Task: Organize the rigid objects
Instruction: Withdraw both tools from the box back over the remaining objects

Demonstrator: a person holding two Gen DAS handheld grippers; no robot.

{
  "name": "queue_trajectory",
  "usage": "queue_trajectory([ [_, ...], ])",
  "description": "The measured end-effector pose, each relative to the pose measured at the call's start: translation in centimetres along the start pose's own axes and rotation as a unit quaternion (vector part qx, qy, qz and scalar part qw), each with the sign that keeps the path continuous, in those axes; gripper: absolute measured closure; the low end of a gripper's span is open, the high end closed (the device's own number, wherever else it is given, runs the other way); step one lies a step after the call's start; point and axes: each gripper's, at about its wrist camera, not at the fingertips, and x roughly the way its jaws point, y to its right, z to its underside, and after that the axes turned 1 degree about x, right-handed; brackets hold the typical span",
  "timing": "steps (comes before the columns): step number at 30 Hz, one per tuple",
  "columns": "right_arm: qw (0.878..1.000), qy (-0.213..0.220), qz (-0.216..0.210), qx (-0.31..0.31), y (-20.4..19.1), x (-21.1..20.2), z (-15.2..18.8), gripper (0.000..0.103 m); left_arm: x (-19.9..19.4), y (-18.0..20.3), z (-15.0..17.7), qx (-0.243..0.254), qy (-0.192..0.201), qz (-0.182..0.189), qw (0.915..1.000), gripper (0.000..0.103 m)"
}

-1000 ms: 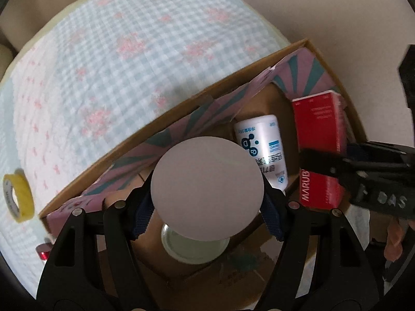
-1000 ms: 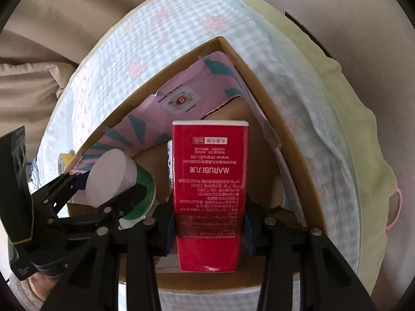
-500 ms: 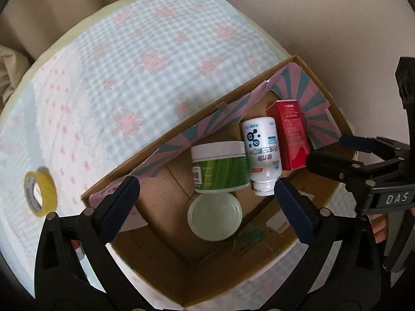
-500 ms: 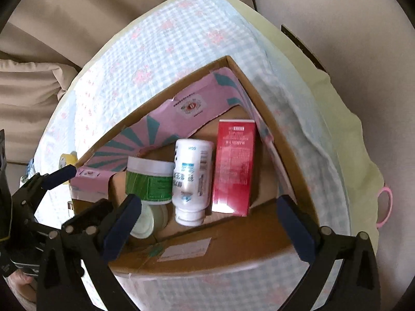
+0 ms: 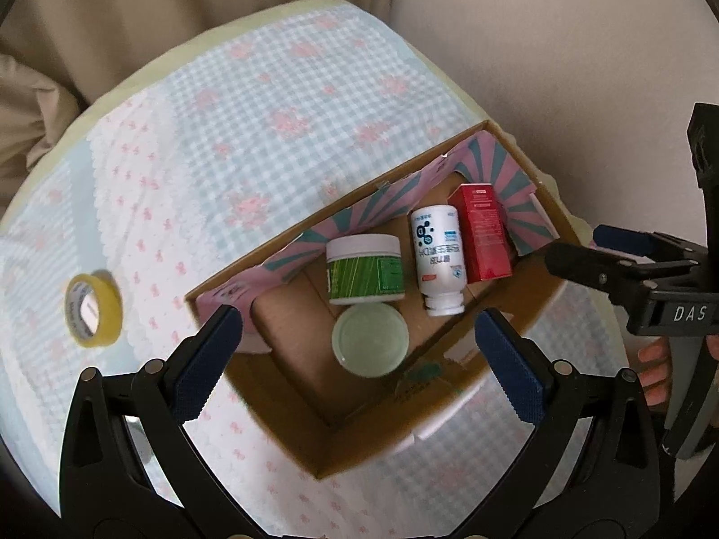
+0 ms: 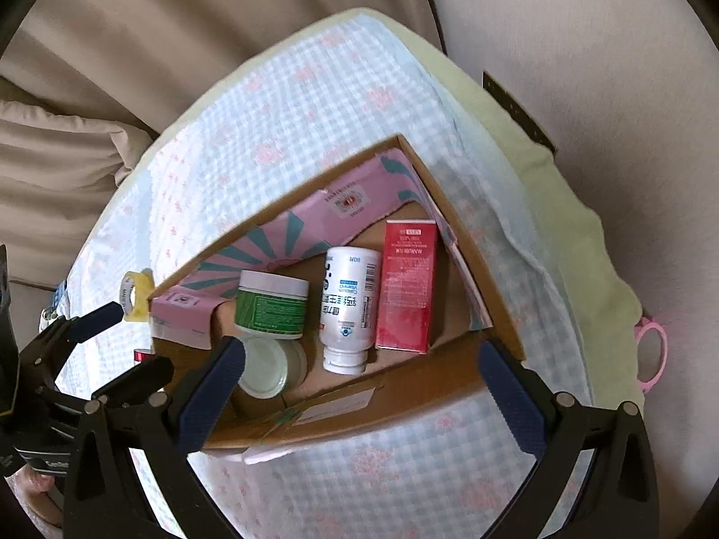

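An open cardboard box lies on a checked cloth. Inside lie a green-labelled white jar, a pale round lid, a white bottle and a red carton, side by side. My left gripper is open and empty above the box's near side. My right gripper is open and empty above the box's front wall; it also shows at the right edge of the left wrist view.
A yellow tape roll lies on the cloth left of the box. A small red item sits by the box's left side. A pink ring hangs at the cushion's right edge. Beige cushions stand behind.
My left gripper let go of the green jar and my right let go of the red carton; both now lie in the box. Both grippers opened and pulled back up.
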Motion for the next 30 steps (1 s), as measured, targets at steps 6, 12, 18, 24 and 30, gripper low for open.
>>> queue_trajectory([
  [6, 0.999, 0.022, 0.003, -0.032, -2.3, -3.4, 1.0, 0.000, -4.6, -1.1, 2.4, -0.023, 0.024, -0.007, 0.9994, 0.000],
  [12, 0.995, 0.038, -0.012, -0.088, -6.7, -6.7, 2.4, 0.000, -10.1, -4.4, 7.0, -0.078, 0.043, -0.025, 0.9957, 0.000],
  [18, 0.983, 0.055, -0.014, -0.177, -13.7, -9.0, 3.7, 0.000, -13.5, -8.9, 12.0, -0.126, 0.054, -0.061, 0.9887, 0.000],
  [24, 0.966, 0.078, 0.012, -0.248, -20.4, -8.8, 4.8, 0.000, -15.1, -15.2, 16.6, -0.198, 0.060, -0.091, 0.9740, 0.000],
  [30, 0.950, 0.062, 0.000, -0.307, -27.1, -6.0, 5.0, 0.000, -15.0, -21.5, 20.7, -0.261, 0.052, -0.102, 0.9585, 0.000],
])
